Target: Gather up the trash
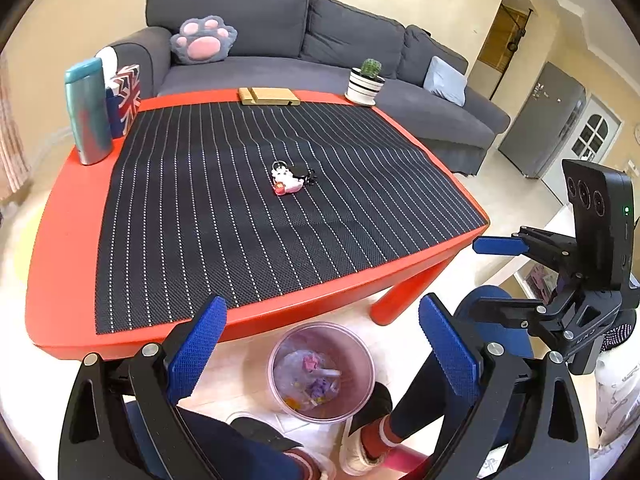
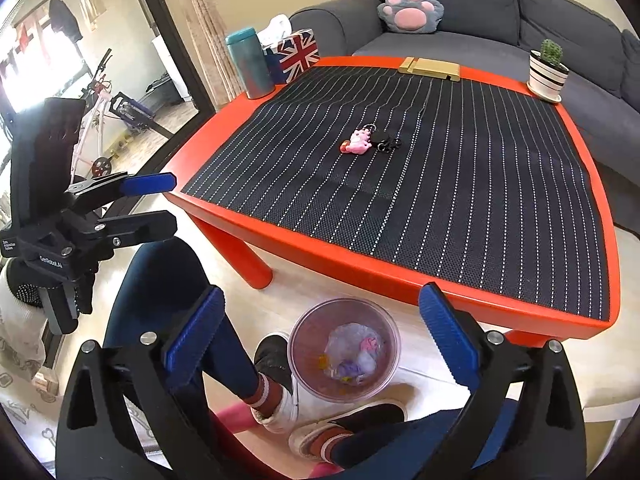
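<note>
Both grippers hang over the bin, and both stand wide with nothing between the fingers. The left gripper (image 1: pixel 322 354) frames the clear plastic bin (image 1: pixel 321 372) on the floor; the right gripper (image 2: pixel 320 346) frames the same bin from the other side. The crumpled trash (image 2: pixel 356 354) sits at the bottom of that bin, pale wrappers with purple and yellow bits, straight below and slightly ahead of both sets of fingers.

Here is the relation that matters: the bin stands on the floor just off the near edge of the red desk (image 1: pixel 60 264), beside its leg, between the person's shoes (image 2: pixel 276 380). Up and beyond the bin, in the middle of the striped mat (image 1: pixel 240 220), lies a pink toy keychain (image 2: pixel 359 142) with a dark key fob attached, its long axis running across the desk. It looks more like a keepsake than rubbish, so I judge the mat already cleared of trash. Neither hand is clearly nearer to it.

Along the far edge beyond the bin: a teal tumbler (image 1: pixel 88 112) and a flag-printed tissue box (image 1: pixel 126 98) at the left corner, a wooden phone stand (image 1: pixel 268 96) in the middle, a potted cactus (image 1: pixel 366 80) at the right. Behind them, a grey sofa (image 1: pixel 320 40) with a paw cushion (image 1: pixel 204 38). The floor is pale tile.
</note>
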Demonstrator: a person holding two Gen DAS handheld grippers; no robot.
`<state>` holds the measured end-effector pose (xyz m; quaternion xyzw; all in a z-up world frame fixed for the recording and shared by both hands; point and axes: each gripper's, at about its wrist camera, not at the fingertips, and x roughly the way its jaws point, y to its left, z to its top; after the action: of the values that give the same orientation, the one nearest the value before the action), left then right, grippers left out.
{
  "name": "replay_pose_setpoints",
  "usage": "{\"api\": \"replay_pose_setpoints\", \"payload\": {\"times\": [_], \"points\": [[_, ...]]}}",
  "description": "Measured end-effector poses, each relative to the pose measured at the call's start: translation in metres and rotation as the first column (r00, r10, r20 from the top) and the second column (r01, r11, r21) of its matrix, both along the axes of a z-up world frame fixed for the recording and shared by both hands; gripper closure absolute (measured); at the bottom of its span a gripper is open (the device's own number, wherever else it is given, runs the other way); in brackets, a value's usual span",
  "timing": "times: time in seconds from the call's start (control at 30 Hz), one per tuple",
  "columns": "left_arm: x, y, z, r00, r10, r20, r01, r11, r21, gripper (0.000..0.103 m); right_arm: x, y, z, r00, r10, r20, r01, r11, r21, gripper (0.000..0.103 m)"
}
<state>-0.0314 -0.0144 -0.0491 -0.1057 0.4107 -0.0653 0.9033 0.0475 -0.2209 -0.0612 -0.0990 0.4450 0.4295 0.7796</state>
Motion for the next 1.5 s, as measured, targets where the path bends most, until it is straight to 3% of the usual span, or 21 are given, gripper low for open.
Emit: {"api": "replay_pose_setpoints", "payload": {"times": [0.8,1.5], "points": [[0.009,0.005,0.000,1.000,0.007,-0.002,-0.007,1.000,-0.012,0.009,0.013,-0.005,0.008,0.999,-0.034,0.001,0.034,0.999,0.027,0.006],[0.083,0.018,0.015,0.999,-0.033,-0.015,0.033,0.999,0.017,0.009,0.092,0.014,0.039,0.995,-0.082,0.048,0.082,0.997,0.014,0.005]]}}
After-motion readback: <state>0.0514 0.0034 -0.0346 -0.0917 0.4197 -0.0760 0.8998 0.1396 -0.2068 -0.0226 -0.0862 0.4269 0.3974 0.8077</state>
